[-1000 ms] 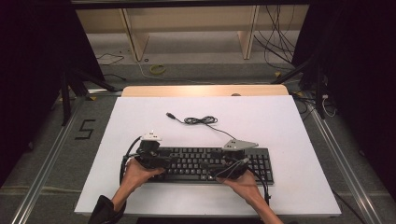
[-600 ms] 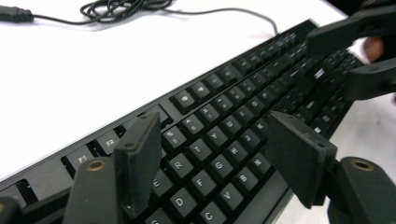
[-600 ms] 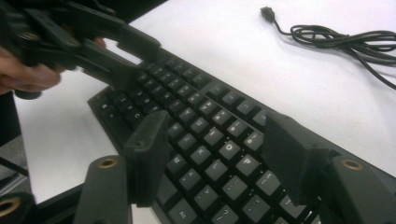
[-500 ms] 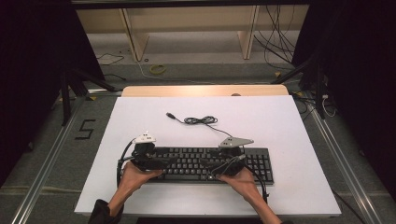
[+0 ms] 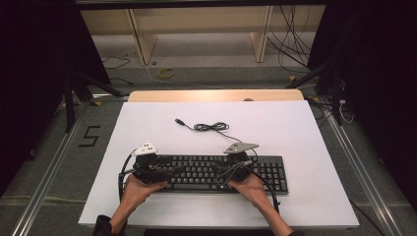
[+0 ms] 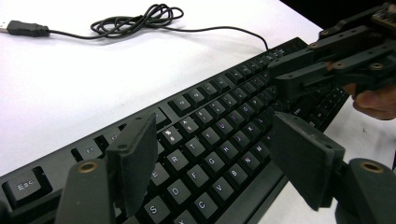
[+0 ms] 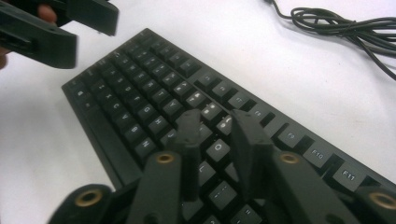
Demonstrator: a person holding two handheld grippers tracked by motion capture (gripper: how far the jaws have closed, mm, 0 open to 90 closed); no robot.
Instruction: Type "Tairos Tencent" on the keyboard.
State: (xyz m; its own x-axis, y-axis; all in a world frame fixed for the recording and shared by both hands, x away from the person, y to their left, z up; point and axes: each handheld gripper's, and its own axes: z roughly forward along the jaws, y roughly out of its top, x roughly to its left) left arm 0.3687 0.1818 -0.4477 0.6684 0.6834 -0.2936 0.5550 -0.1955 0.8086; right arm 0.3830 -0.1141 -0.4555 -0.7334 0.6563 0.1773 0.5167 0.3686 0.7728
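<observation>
Here, a black full-size plastic computer keyboard lies flat near the front edge of a white rectangular table top, its long side running left to right. Its thin black cable runs from the back edge out over the bare white surface, partly bunched in a loose coil and ending in a dark plug farther back.

The left gripper hangs over the left end of the keyboard, held in the person's left hand. In the left gripper view its two black jaws stand wide apart and have just been opening; the letter keys lie below the gap, and I cannot tell whether the tips touch them. Nothing is pinched between them. One left pad sits over the rows nearest the Esc key, the other toward the near edge of the keyboard.

The right gripper hovers over the right half of the letter block, held in the right hand. In the right gripper view its jaws stand close with a narrow gap and have just been closing; a right fingertip sits low over the upper key rows. No key is squeezed between them; whether the tips press any key I cannot tell.

The two grippers point toward each other across the middle of the keyboard, apart.
</observation>
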